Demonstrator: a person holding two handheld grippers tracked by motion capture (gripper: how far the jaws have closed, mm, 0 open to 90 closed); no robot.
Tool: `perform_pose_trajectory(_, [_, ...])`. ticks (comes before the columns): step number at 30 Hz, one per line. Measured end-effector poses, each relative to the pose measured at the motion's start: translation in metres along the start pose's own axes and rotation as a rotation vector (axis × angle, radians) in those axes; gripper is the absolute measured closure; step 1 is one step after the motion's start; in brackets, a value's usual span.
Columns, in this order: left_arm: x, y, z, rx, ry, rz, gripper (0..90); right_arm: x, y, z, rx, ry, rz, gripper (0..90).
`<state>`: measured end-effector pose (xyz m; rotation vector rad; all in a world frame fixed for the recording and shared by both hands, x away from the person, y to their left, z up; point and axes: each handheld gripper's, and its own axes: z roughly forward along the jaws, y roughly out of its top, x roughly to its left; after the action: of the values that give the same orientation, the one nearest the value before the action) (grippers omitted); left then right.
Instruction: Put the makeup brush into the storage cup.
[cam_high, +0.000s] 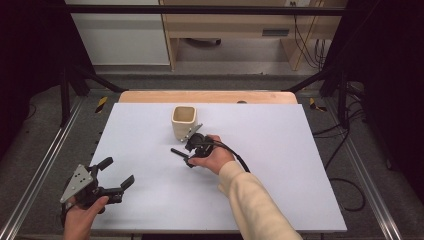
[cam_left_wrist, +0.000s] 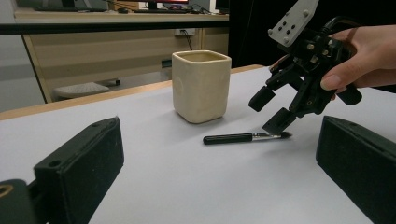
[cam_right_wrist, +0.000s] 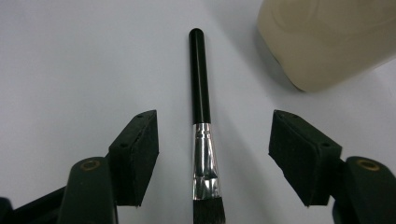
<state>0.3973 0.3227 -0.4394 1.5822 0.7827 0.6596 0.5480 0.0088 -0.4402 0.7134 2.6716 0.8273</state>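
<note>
High view: white table (cam_high: 280, 200); cream square cup (cam_high: 184, 121); right gripper (cam_high: 186, 151) tipped down at a black makeup brush (cam_high: 178, 151) just in front of the cup.

Left gripper view: left gripper (cam_left_wrist: 219, 163) spread, empty, idle.

Right gripper view: brush's silver ferrule (cam_right_wrist: 204, 158) lies centred between parted pads (cam_right_wrist: 136, 156), untouched. Best practice: descend squarely and clamp the ferrule, keeping off the bristles.

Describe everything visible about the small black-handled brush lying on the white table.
The small black-handled brush has a glossy round black handle, a shiny silver metal ferrule and dark bristles. It lies flat on the white table, beside the cream square-sided ceramic cup without touching it. The right gripper straddles its ferrule end, jaws apart and not pressing on it.
</note>
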Motion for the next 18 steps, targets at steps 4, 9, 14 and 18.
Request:
perform_pose_trajectory(4, [0.001,0.000,0.000,0.001,0.001,-0.001,0.4,0.000,0.000,0.003,0.006,0.002,0.004,38.0])
perform_pose_trajectory(9, [0.002,0.000,-0.001,0.000,0.003,-0.001,0.4,0.000,0.001,0.009,0.009,0.017,0.004,46.5])
perform_pose_trajectory(14, [0.004,0.000,-0.003,-0.008,0.012,-0.009,0.5,0.001,0.001,0.011,0.015,0.022,-0.001,49.8])
perform_pose_trajectory(18, [0.005,0.000,-0.003,-0.008,0.013,-0.011,0.4,0.001,0.001,0.014,0.022,0.028,-0.001,52.6])
